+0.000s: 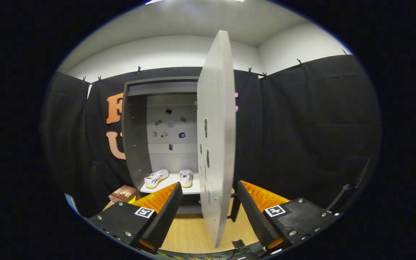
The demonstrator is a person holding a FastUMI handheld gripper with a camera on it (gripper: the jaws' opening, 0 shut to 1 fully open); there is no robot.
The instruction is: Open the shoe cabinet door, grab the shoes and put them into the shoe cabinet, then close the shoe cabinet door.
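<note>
My gripper (206,209) is spread wide, holding nothing. The free edge of the cabinet door (216,137) sits in the gap between my fingers, touching neither as far as I can tell. Door stands swung out, edge-on to me. Beyond it and ahead of my left finger, the shoe cabinet (135,144) is open. Two white shoes (156,178) rest on its bottom shelf (170,186), apart. A stack of books (122,193) lies on the wooden floor (190,234) beside the cabinet.
</note>
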